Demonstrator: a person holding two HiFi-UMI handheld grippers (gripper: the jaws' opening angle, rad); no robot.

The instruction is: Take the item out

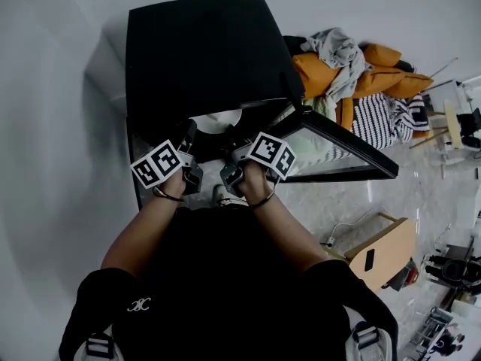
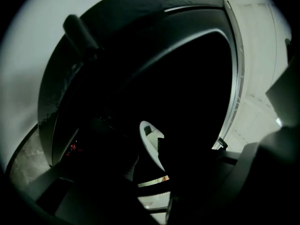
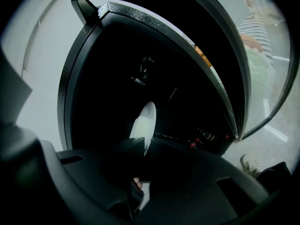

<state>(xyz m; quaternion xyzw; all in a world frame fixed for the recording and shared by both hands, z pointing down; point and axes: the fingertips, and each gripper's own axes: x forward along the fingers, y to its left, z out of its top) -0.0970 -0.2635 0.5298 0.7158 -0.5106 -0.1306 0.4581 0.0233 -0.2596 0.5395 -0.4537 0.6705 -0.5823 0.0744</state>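
In the head view, the left gripper [image 1: 189,145] and the right gripper [image 1: 234,150] reach side by side into the front opening of a black cabinet [image 1: 203,51]. Its glass door [image 1: 342,150] hangs open to the right. Only this view shows the heap of orange and striped cloth [image 1: 361,81] beyond the door.

The left gripper view shows that gripper's jaws spread wide, pressing on nothing. The white plate [image 2: 146,143] lies ahead of them in the dark interior.

The right gripper view alone shows the grip: its jaws are closed on the plate's lower rim. Here the plate is nearly edge-on, a narrow oval whose long axis runs up and leans slightly right. From the head it reads instead as a broad pale arc just inside the cabinet's front edge, near the middle of the opening.
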